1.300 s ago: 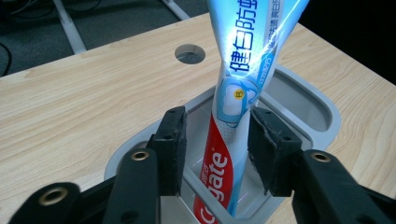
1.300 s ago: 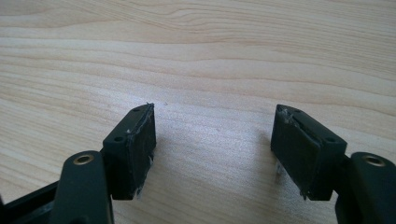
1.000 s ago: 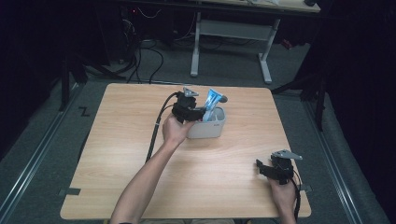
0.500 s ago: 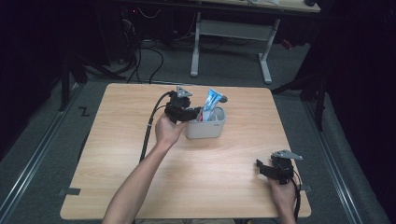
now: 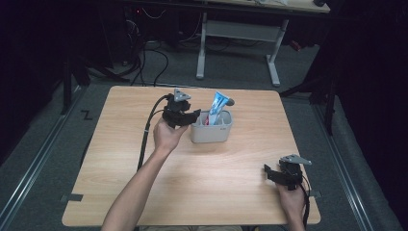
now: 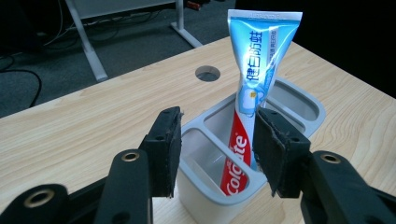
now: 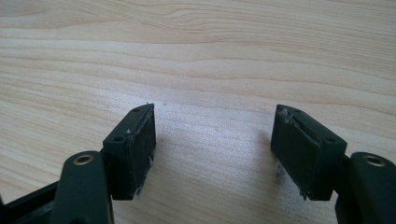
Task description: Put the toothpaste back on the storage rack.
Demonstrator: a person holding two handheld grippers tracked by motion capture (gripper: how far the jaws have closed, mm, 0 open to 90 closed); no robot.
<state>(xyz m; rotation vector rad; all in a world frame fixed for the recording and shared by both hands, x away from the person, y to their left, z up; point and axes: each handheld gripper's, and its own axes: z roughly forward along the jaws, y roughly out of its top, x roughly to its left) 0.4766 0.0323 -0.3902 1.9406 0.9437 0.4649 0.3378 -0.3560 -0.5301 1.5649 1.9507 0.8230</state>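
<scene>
A blue, white and red toothpaste tube (image 5: 217, 108) (image 6: 254, 88) stands upright in a grey plastic holder (image 5: 211, 133) (image 6: 210, 196) with several compartments, near the middle of the wooden table (image 5: 144, 192). My left gripper (image 5: 188, 118) (image 6: 215, 140) is open just left of the holder, its jaws hovering over the holder's near compartment with nothing between them. At the table's front right, my right gripper (image 5: 270, 172) (image 7: 212, 140) rests low over bare wood, open and empty.
A round cable hole (image 6: 207, 73) sits in the tabletop behind the holder. A black cable (image 5: 146, 130) trails from the left gripper toward the front left. Beyond the table's far edge stand white desk legs (image 5: 202, 43) on a dark floor.
My left gripper has pulled back leftward from the holder, away from the toothpaste tube, which stays standing in it. The right gripper has not moved.
</scene>
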